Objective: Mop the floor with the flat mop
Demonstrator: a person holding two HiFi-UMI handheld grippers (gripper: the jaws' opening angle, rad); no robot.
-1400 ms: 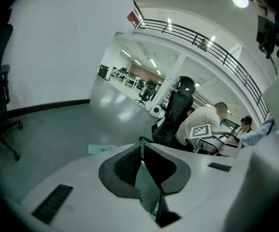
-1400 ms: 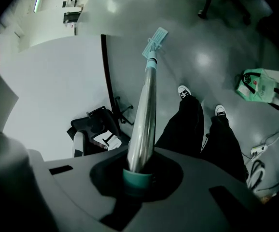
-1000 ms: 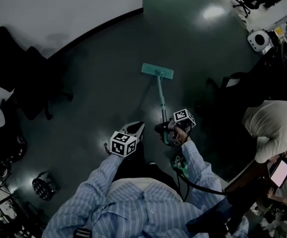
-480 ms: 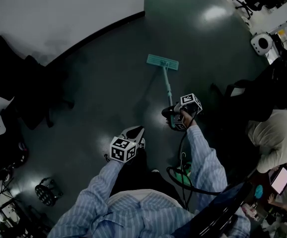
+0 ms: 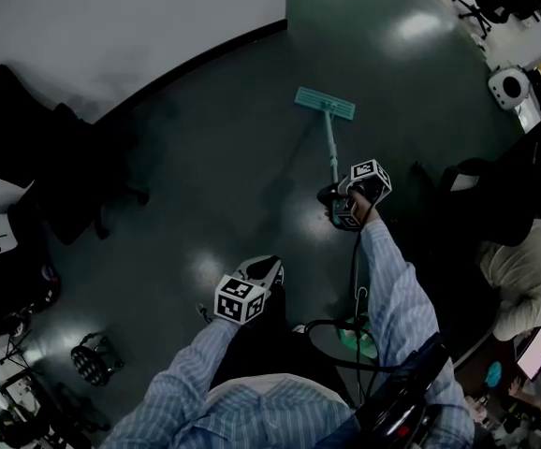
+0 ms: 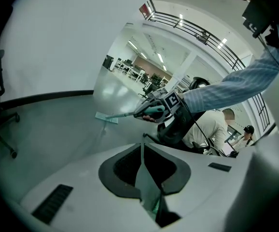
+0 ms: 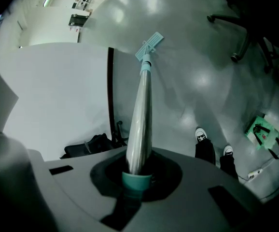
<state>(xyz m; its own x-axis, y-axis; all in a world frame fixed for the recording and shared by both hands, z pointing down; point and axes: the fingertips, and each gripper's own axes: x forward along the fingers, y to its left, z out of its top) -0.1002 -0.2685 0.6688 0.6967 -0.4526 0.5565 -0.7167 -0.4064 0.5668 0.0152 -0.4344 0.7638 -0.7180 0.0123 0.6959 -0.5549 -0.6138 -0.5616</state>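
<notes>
One flat mop [image 5: 325,103], two tongs: right tongs [image 5: 333,197] clamp its handle, left tongs [image 5: 268,268] closed, empty.

The right arm [image 5: 394,283], in a striped sleeve, stretches out far and to the right. The right tongs [image 5: 339,206] are clamped around the mop handle [image 5: 330,152]. The left arm [image 5: 184,368] is bent, near the body. The left tongs [image 5: 269,271] point far, jaws pressed together with nothing between them.
</notes>
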